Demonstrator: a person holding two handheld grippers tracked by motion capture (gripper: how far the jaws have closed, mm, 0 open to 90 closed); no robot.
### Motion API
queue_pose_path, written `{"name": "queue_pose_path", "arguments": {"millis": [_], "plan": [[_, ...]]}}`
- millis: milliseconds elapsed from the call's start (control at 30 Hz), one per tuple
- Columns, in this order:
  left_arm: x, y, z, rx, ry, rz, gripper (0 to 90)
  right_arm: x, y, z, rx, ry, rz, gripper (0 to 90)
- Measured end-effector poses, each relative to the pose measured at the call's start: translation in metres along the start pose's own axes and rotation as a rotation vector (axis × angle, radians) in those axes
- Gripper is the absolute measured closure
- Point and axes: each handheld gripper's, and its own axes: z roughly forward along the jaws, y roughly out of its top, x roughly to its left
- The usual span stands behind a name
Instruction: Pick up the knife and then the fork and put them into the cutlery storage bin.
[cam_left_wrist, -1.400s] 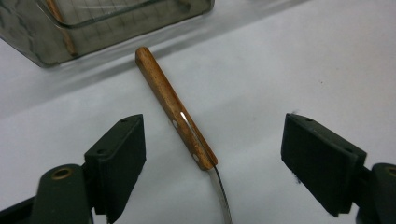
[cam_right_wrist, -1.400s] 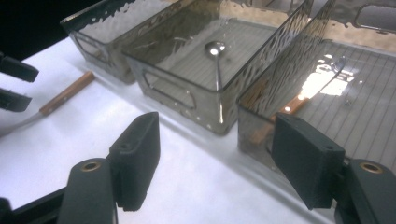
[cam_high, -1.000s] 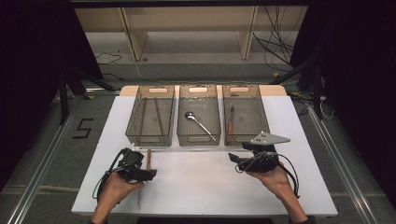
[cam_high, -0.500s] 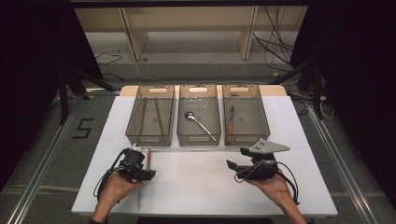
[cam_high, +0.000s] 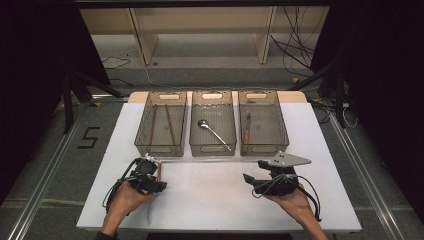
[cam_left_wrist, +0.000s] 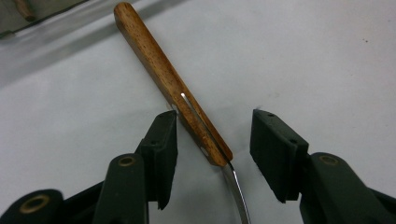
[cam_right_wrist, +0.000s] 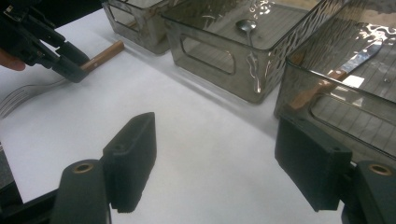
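Observation:
A fork with a wooden handle (cam_high: 159, 169) lies on the white table (cam_high: 210, 200), its tines (cam_right_wrist: 18, 100) toward the person. My left gripper (cam_high: 155, 182) straddles the lower end of the handle (cam_left_wrist: 187, 112), where the metal neck begins. Its jaws have just been closing; the left pad (cam_left_wrist: 164, 140) sits right at the handle and the right pad (cam_left_wrist: 275, 154) stands clearly apart. My right gripper (cam_high: 254, 171) hovers open over bare table (cam_right_wrist: 219, 154), nothing between its pads, facing the bins and the left gripper (cam_right_wrist: 70, 65).
Three clear bins stand in a row at the far side: the left bin (cam_high: 160, 149) holds two thin sticks, the middle bin (cam_high: 212, 149) a spoon (cam_high: 212, 132), the right bin (cam_high: 264, 149) a wooden-handled knife (cam_high: 247, 131). Dark floor surrounds the table.
The left gripper's jaws have narrowed around the fork handle. Both hands have stayed nearly where they were.

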Motion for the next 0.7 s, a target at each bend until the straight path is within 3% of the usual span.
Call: {"name": "queue_pose_path", "arguments": {"millis": [300,533,700], "plan": [[0.004,0.003,0.001,0.027,0.005,-0.004,59.5,0.001,-0.003,0.000,0.003,0.001,0.000,30.2],[0.001,0.009,0.002,0.072,0.035,0.036,63.4,0.002,-0.003,0.000,0.001,0.001,-0.002,30.4],[0.000,0.011,0.003,0.080,0.031,0.046,69.0,0.002,-0.003,-0.001,0.001,-0.001,-0.002,30.5]]}}
